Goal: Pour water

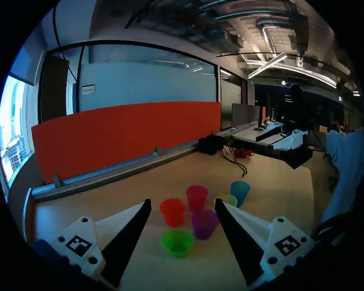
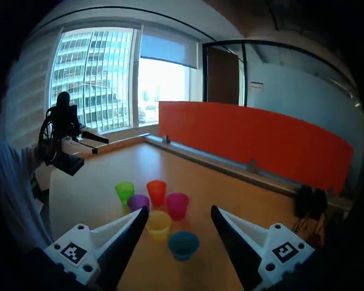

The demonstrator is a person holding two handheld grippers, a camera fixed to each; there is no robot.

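Several small plastic cups stand clustered on a wooden table [image 1: 279, 189]. In the left gripper view they are an orange cup [image 1: 173, 212], a pink cup [image 1: 197, 196], a purple cup [image 1: 204, 223], a green cup [image 1: 177, 242], a yellow cup [image 1: 228, 199] and a blue cup [image 1: 240, 191]. My left gripper [image 1: 182, 203] hovers open just short of them, holding nothing. In the right gripper view the blue cup [image 2: 183, 244] and yellow cup [image 2: 158, 224] are nearest, between the spread fingers of my open, empty right gripper [image 2: 178, 209]. The cups look empty.
An orange divider panel [image 1: 128, 131] runs along the table's far side. A black box with cables [image 1: 213, 144] lies near it. The other gripper [image 1: 291, 145] floats at the right, held by a person's light sleeve [image 1: 349, 165]. Windows [image 2: 94, 77] lie beyond the table end.
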